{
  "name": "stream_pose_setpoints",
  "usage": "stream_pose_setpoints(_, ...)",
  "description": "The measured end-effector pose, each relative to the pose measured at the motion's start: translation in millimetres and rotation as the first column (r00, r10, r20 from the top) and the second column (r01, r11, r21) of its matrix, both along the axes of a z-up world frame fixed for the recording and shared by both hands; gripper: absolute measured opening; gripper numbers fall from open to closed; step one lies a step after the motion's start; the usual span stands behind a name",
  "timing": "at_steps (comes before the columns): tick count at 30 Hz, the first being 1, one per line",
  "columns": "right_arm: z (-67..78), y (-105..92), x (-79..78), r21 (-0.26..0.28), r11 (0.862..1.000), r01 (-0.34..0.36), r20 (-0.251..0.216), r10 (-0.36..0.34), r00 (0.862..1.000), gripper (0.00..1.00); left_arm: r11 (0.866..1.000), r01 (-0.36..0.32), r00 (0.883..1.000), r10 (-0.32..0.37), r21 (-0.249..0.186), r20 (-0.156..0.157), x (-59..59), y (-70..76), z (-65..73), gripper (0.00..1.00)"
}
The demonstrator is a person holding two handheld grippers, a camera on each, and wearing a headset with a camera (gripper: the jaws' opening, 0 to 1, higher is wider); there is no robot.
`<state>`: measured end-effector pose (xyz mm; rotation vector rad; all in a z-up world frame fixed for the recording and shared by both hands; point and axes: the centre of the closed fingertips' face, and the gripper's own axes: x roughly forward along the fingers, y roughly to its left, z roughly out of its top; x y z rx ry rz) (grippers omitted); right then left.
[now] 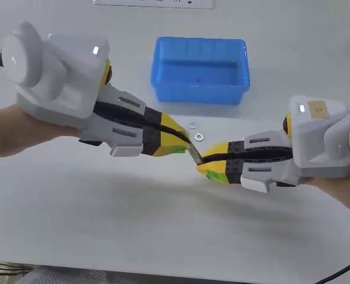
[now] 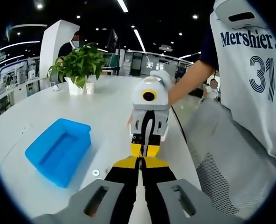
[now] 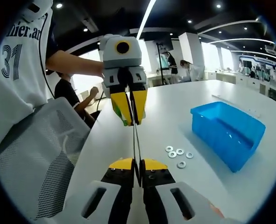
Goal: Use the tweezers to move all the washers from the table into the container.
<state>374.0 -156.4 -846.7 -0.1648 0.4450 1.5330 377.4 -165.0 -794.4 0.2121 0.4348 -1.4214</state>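
Head view: left gripper and right gripper meeting tip to tip in front of blue container. Both pinching same tweezers, jaws squeezed narrow on it. Tweezers spanning gap between tips. Washers lying on table between container and gripper tips, untouched.
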Motion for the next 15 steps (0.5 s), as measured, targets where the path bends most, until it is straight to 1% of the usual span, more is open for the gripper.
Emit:
stream_pose_setpoints(2,2.2,1.8,-0.4,0.002,1.0,-0.008,0.008,0.008,1.0,0.06,1.0,0.002,1.0,-0.001,-0.027,0.019,0.3,-4.9,6.2,0.06)
stream_pose_setpoints(3,2.7,2.7,-0.6,0.0,1.0,-0.011,0.014,0.011,1.0,0.06,1.0,0.003,1.0,-0.003,-0.03,0.023,0.1,-6.1,7.2,0.06)
stream_pose_setpoints(5,1.9,4.3,-0.4,-0.008,1.0,-0.018,0.022,0.018,1.0,0.06,0.999,0.008,1.0,-0.007,-0.034,0.019,-0.8,-8.7,7.4,0.06)
stream_pose_setpoints(6,-0.3,4.0,-0.3,-0.019,1.0,-0.023,0.028,0.024,0.999,0.06,1.0,0.007,1.0,-0.007,-0.028,0.017,-1.0,-8.7,6.0,0.06)
stream_pose_setpoints(7,0.7,4.1,-0.3,-0.014,1.0,-0.023,0.025,0.023,0.999,0.06,1.0,0.005,1.0,-0.004,-0.031,0.014,-0.8,-8.8,6.7,0.06)
stream_pose_setpoints(10,1.2,4.8,-1.0,-0.025,0.999,-0.03,0.037,0.031,0.999,0.06,1.0,0.007,1.0,-0.006,-0.024,0.022,-2.1,-8.4,7.1,0.06)
stream_pose_setpoints(12,1.2,4.8,-0.8,-0.028,0.999,-0.031,0.037,0.032,0.999,0.06,1.0,0.005,1.0,-0.004,-0.025,0.031,-1.9,-9.0,7.5,0.07)
stream_pose_setpoints(13,1.2,4.8,-0.7,-0.029,0.999,-0.03,0.036,0.031,0.999,0.06,1.0,0.001,0.999,0.0,-0.031,0.034,-1.0,-8.6,8.2,0.07)
stream_pose_setpoints(15,1.1,5.0,-0.7,-0.031,0.999,-0.03,0.037,0.031,0.999,0.06,0.998,-0.005,0.999,0.007,-0.06,0.039,0.4,-9.6,12.2,0.07)
